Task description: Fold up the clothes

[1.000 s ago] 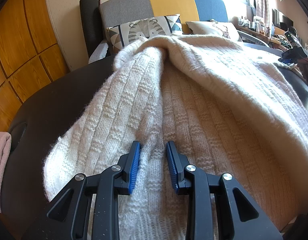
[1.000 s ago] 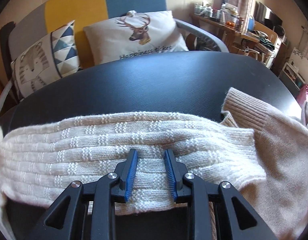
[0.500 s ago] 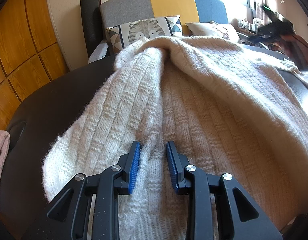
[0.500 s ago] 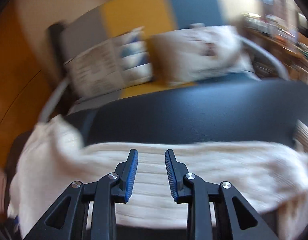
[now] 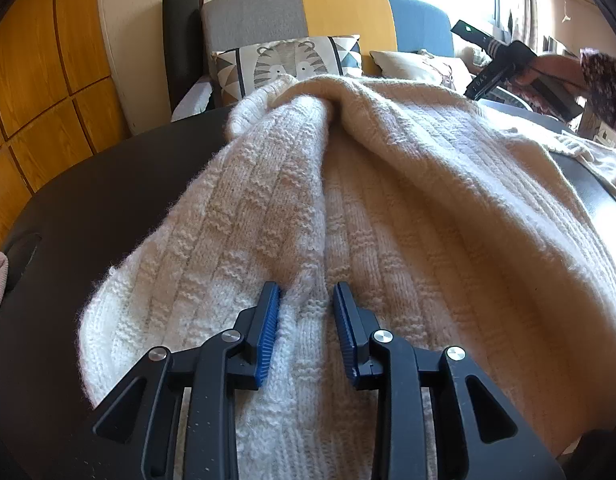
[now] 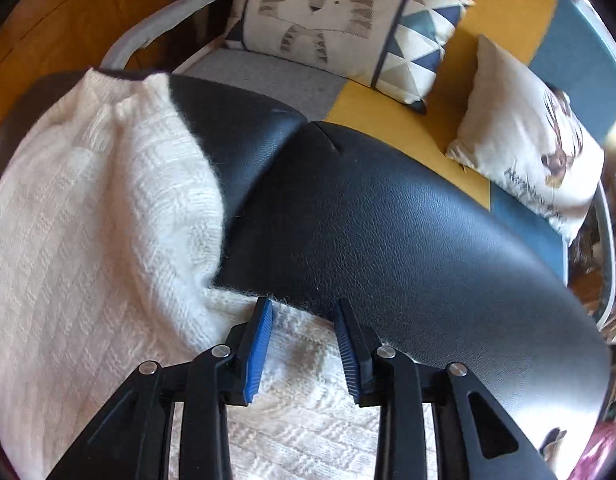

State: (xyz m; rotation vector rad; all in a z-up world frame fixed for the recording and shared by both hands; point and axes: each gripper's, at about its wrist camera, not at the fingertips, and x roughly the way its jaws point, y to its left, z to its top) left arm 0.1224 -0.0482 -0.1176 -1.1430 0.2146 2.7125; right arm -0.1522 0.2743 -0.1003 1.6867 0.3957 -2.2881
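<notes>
Sweater [image 5: 408, 200], soft, bulky knit on bench [image 6: 408, 220]: left tongs [image 5: 306, 312] clench a raised fold; right tongs [image 6: 304, 324], opening, grasp nothing; take hold at its edges.

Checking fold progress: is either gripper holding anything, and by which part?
The left gripper pinches a bunched ridge of the cream knit sweater; the right gripper, fingers opening over its edge, holds nothing.

A black padded table [image 6: 408, 216] with a leather-like grain and a seam running across its top carries 1 cream knitted sweater [image 5: 388, 200], spread over most of its surface and bunched into a raised fold. A beige ribbed garment [image 5: 600, 160] lies at the table's far right edge.
</notes>
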